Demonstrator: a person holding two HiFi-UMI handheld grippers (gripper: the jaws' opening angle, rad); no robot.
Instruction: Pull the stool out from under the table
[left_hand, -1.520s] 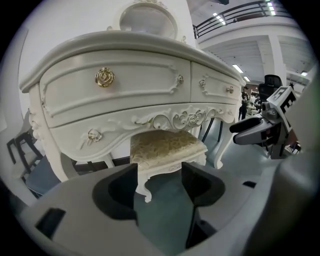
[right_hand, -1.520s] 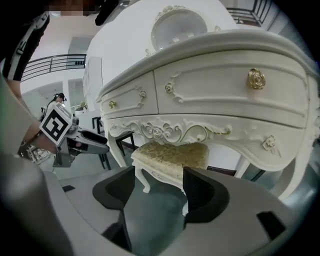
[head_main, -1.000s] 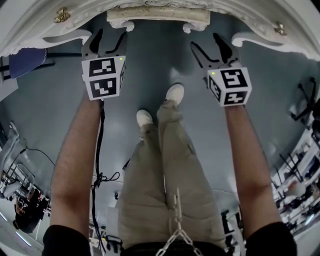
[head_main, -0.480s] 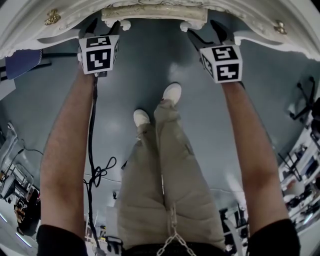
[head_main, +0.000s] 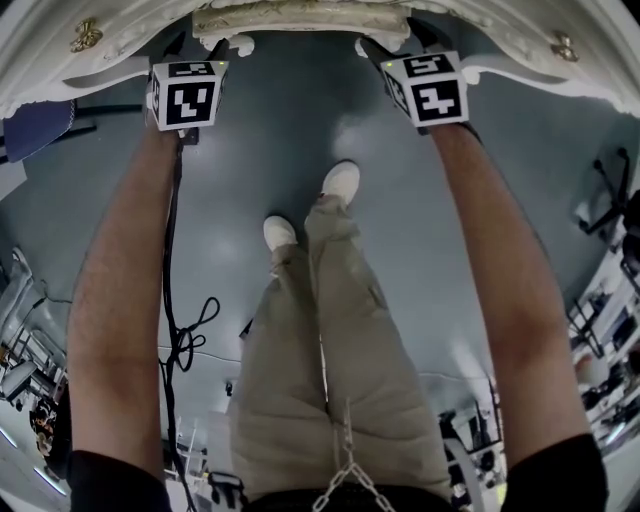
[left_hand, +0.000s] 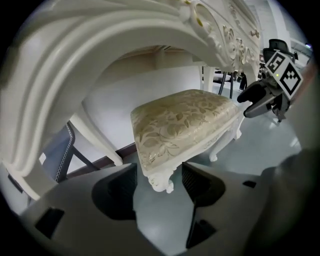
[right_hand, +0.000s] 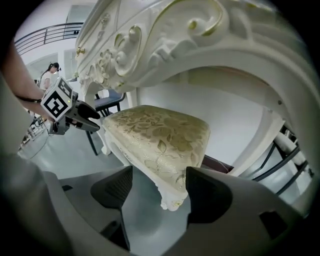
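Under the arch of the carved white table (left_hand: 100, 60) the stool (left_hand: 182, 120) sits pushed in. Its floral cushioned seat is level and all the legs you can see rest on the grey floor (head_main: 250, 150). It has not started to come out.

Your left tongs (left_hand: 159, 172) are spread wide. The stool's near corner leg (left_hand: 161, 182) stands in the gap between the two jaws, with no pad pressing on it. Your right tongs (right_hand: 157, 177) have just been opening and are now just as wide. They straddle the other front corner leg (right_hand: 172, 197) in the same way, and nothing is pinched there.

Compared with a second ago, both of your hands have gone forward and lower. In the head view the marker cubes (head_main: 185, 95) were over open floor well short of the table. Now they sit right at its edge, one on each side of the stool's front rail.

That means the reach looks finished and the grasp is what remains. Each pair of tongs is lined up on a front corner, so closing both should give you an even hold. Draw straight back toward your feet, which are planted close behind, and keep the seat below the table's carved apron.
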